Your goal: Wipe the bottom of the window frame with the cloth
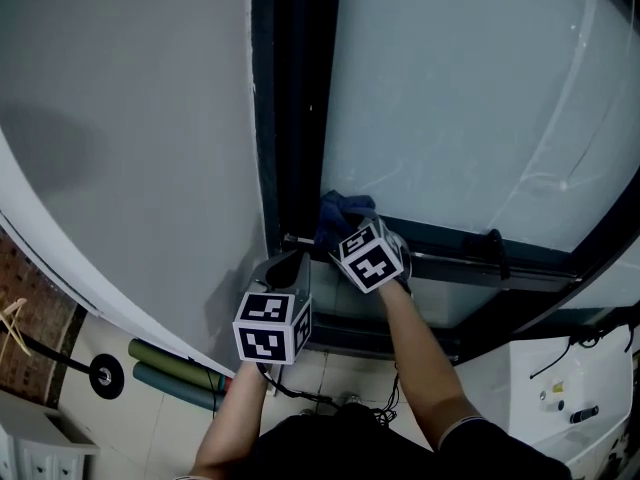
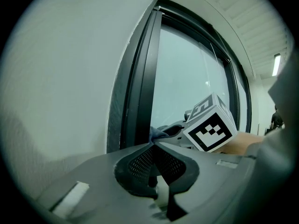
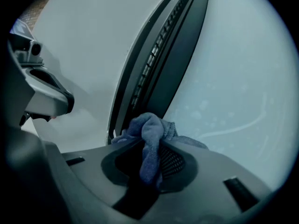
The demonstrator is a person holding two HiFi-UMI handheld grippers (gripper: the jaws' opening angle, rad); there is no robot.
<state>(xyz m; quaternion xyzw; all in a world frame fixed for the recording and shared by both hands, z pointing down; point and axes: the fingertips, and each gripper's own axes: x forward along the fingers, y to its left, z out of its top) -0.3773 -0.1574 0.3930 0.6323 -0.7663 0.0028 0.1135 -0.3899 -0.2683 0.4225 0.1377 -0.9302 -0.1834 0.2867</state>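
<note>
Head view, centre: right tool clamps the blue cloth at the window frame corner. Left tool is closed, empty. Apply even pressure; sweep rightward along the bottom rail.

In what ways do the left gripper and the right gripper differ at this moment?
The right gripper holds the blue cloth; the left gripper holds nothing. The right gripper is up at the corner of the window frame; the left gripper is lower in the head view, beside the grey wall. Both have their jaws shut and point toward the frame.
</note>
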